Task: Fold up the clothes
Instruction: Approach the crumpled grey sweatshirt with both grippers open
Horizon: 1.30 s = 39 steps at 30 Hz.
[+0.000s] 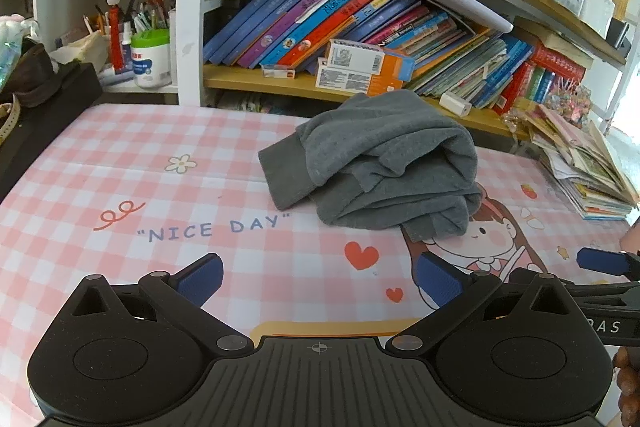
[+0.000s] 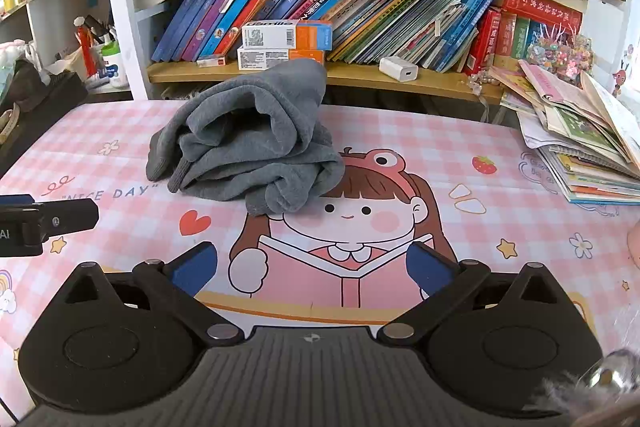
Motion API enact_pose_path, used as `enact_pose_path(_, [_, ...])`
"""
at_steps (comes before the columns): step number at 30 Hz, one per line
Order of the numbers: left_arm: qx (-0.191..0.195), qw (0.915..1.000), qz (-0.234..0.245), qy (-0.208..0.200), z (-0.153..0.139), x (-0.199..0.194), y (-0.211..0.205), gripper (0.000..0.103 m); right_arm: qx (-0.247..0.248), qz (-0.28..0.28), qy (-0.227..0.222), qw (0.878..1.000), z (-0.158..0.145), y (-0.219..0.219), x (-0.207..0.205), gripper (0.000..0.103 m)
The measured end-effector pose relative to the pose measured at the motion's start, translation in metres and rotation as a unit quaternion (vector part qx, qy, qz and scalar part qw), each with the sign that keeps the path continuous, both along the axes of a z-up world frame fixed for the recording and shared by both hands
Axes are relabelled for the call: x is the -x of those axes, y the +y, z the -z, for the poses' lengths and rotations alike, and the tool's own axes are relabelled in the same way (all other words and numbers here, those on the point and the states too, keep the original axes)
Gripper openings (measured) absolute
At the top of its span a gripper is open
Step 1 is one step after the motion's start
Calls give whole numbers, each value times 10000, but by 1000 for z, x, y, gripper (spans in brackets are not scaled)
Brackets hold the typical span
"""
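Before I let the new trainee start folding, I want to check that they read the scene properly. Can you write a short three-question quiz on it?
1. True or false: the grey garment already lies folded flat on the mat.
2. What do the left gripper and right gripper hold? A) a sleeve each B) nothing C) a book
3. Fill in: the words printed on the mat near the garment read "NICE ___".

Key:
1. False; it sits in a crumpled heap.
2. B; both are open, short of the garment.
3. DAY
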State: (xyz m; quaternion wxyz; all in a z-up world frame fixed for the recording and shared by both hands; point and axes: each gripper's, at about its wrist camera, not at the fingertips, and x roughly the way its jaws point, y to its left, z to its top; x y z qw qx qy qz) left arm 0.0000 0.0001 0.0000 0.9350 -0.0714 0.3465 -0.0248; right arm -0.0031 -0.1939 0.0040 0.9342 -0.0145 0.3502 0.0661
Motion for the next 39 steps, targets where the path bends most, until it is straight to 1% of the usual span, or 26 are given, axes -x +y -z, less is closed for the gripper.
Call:
enact_pose_path(2, [49, 10000, -15, 18, 0, 0, 1, 103, -2, 1, 5, 10000, 0, 0, 0, 102])
enact_pose_path(9, [38, 10000, -54, 67, 4, -1, -3, 103, -7, 3, 21, 10000, -2, 2, 0, 102])
enact_pose_path(11, [118, 9999, -37, 88, 3, -1, 1, 103, -9, -2, 21, 10000, 0, 1, 0, 102])
enact_pose_path(39, [95, 9998, 27, 160, 2, -1, 3, 103, 43, -69, 67, 9999, 2, 4, 0, 102])
